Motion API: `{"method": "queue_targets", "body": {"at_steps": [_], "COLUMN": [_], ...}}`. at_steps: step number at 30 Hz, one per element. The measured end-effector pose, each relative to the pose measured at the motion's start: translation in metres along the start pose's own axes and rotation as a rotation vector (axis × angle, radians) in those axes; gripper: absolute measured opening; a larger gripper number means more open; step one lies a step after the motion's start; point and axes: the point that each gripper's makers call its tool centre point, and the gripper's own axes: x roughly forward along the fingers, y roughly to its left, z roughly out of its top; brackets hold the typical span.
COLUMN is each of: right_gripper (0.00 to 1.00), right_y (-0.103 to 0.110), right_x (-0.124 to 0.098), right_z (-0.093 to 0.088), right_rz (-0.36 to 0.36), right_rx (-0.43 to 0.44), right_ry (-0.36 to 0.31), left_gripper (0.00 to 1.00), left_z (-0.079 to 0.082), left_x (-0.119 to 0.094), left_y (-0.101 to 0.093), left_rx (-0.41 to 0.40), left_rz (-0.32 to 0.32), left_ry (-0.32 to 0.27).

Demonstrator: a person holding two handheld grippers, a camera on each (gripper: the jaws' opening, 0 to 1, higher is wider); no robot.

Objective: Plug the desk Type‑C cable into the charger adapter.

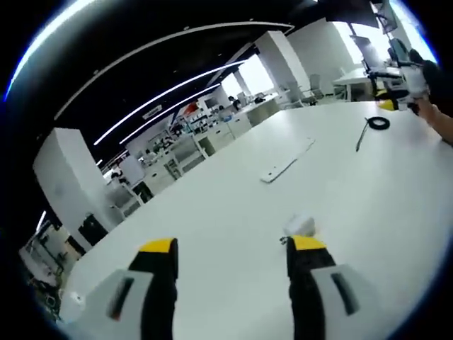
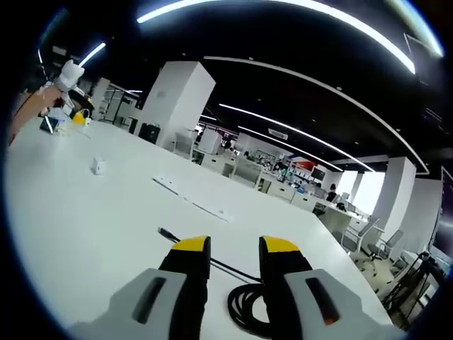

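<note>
Black and coiled, the Type-C cable [image 2: 244, 306] is lying on the white table [image 2: 85, 234] directly beneath the right hand-held gripper [image 2: 233, 255], its free plug end [image 2: 167, 233] stretching out just past the left jaw tip. That gripper's jaws are standing apart, pinching nothing. In the left gripper view, the left hand-held gripper [image 1: 233, 248] is hanging low over the table with its jaws spread wide and empty, and the small white charger adapter [image 1: 300, 225] is sitting just beyond its right jaw tip, close to touching it. The cable and the adapter are lying well apart on the table. By my reading, the pick-up step is in hand: each gripper is lining up on its own piece, nothing grasped yet. The next move is calling for the right jaws to be closing on the cable near its plug, and the left ones shifting sideways to straddle the adapter.
</note>
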Motion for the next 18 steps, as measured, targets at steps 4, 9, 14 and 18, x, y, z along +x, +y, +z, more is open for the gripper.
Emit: {"method": "queue_targets", "body": {"at_steps": [4, 9, 14, 18], "right_gripper": [0.28, 0.28, 0.28, 0.28], "right_y": [0.001, 0.001, 0.002, 0.004], "right_x": [0.000, 0.000, 0.001, 0.003], "right_z": [-0.001, -0.002, -0.003, -0.006], "right_rz": [0.007, 0.013, 0.020, 0.031], "right_rx": [-0.002, 0.002, 0.003, 0.002], "right_ry": [0.003, 0.010, 0.015, 0.028], "left_gripper": [0.62, 0.62, 0.62, 0.60], "left_z": [0.004, 0.006, 0.012, 0.012], "left_x": [0.010, 0.019, 0.027, 0.032], "left_y": [-0.004, -0.004, -0.011, -0.020], "left_rx": [0.053, 0.073, 0.111, 0.147], "left_rz": [-0.014, -0.023, -0.048, -0.078], "left_ry": [0.024, 0.054, 0.070, 0.098]}}
